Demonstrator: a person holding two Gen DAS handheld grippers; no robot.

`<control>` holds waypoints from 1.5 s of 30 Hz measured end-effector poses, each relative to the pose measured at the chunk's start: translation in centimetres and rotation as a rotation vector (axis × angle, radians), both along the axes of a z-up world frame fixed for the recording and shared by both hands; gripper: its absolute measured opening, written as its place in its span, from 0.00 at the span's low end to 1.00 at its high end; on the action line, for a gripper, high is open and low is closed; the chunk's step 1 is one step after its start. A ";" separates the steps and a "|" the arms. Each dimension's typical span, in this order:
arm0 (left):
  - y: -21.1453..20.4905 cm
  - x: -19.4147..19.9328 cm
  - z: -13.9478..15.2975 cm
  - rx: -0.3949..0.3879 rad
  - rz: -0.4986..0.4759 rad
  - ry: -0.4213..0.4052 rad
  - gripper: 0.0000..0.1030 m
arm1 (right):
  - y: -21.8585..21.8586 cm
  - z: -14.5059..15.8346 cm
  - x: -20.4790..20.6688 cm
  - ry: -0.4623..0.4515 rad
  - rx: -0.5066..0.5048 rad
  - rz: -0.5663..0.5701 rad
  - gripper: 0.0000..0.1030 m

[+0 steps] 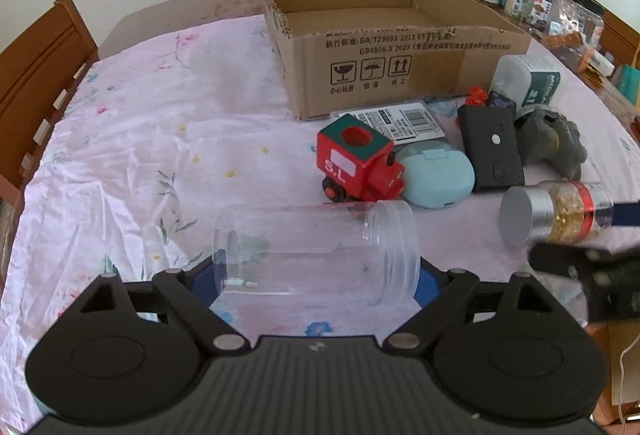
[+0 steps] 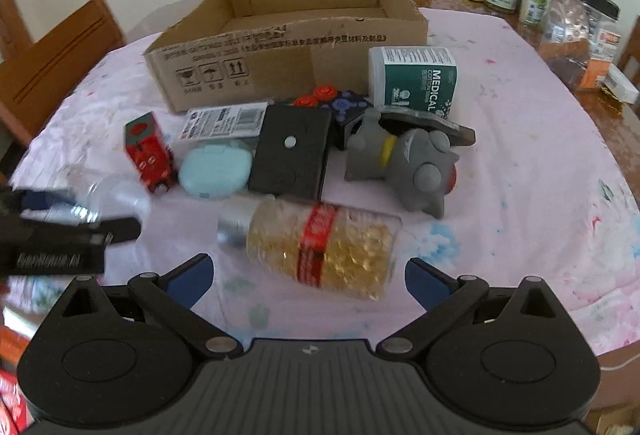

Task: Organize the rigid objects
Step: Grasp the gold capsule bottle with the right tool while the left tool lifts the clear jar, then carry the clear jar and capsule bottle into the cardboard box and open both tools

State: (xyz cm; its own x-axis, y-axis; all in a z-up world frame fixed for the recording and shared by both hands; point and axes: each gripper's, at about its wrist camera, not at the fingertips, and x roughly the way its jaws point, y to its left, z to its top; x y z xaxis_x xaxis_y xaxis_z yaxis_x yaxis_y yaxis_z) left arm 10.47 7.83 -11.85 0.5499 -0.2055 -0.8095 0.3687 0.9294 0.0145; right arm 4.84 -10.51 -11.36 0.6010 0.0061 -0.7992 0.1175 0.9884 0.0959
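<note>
Clear plastic jar (image 1: 316,249) — cylindrical, smooth, on its side

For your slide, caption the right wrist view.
Open right gripper around a fallen capsule bottle, cardboard box behind.

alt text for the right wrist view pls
The open right gripper straddles a bottle of gold capsules lying on a pink tablecloth. Behind it sit a toy train, black case, grey toy and an open cardboard box.
</note>
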 end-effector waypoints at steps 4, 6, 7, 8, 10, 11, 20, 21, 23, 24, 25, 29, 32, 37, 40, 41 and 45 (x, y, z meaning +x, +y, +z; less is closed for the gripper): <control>0.5 0.3 -0.1 -0.013 -0.008 0.013 0.87 | 0.4 -0.2 1.3 0.019 -0.021 -0.066 1.00; 0.5 0.4 -0.1 -0.017 -0.008 0.014 0.87 | 0.6 -0.2 1.8 0.031 -0.037 -0.101 1.00; 0.5 0.4 -0.1 -0.017 -0.008 0.016 0.87 | 0.5 -0.3 2.0 0.041 -0.036 -0.117 1.00; 0.5 0.4 -0.1 -0.017 -0.009 0.017 0.87 | 0.6 -0.3 2.2 0.051 -0.038 -0.134 1.00; 0.5 0.5 -0.1 -0.019 -0.010 0.019 0.87 | 0.6 -0.4 2.5 0.072 -0.049 -0.156 1.00; 0.5 0.6 -0.1 -0.020 -0.009 0.021 0.87 | 0.6 -0.5 2.6 0.083 -0.055 -0.164 1.00; 0.1 1.1 0.2 -0.006 -0.046 0.040 0.87 | 1.0 -0.3 2.9 0.119 -0.078 -0.120 0.93; 0.1 1.2 0.3 -0.008 -0.056 0.047 0.87 | 0.9 -0.2 2.9 0.121 -0.077 -0.112 0.93; 0.1 1.3 0.6 -0.013 -0.074 0.060 0.87 | 0.7 -0.1 3.0 0.125 -0.073 -0.091 0.93; 0.1 1.4 0.8 -0.016 -0.085 0.068 0.87 | 0.6 0.1 2.9 0.123 -0.070 -0.076 0.93; 0.2 1.5 1.0 -0.019 -0.097 0.072 0.87 | 0.4 0.3 2.9 0.120 -0.066 -0.064 0.93; 0.4 2.0 2.5 -0.033 -0.154 0.090 0.87 | -0.1 1.8 3.0 0.102 -0.050 -0.005 0.93; 0.5 2.3 4.3 -0.042 -0.200 0.086 0.87 | -0.6 3.5 3.1 0.081 -0.022 0.027 0.93; -0.2 3.2 7.9 -0.036 -0.255 0.051 0.87 | -1.5 6.8 3.6 0.020 -0.018 0.071 0.93; -1.2 4.1 9.6 -0.032 -0.259 0.017 0.87 | -2.2 8.5 4.5 -0.015 -0.022 0.106 0.93; -1.7 4.5 10.1 -0.033 -0.254 0.006 0.87 | -2.5 8.9 4.8 -0.028 -0.026 0.122 0.93; -3.6 6.2 11.6 -0.036 -0.218 -0.040 0.87 | -4.2 10.3 6.6 -0.072 -0.029 0.194 0.93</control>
State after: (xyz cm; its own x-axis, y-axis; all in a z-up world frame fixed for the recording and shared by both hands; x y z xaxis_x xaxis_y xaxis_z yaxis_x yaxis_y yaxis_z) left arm 16.69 4.26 -0.27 0.5211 -0.3514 -0.7778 0.5608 0.8280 0.0016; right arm 11.40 -14.75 -1.09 0.6468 0.1045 -0.7555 -0.0813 0.9944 0.0680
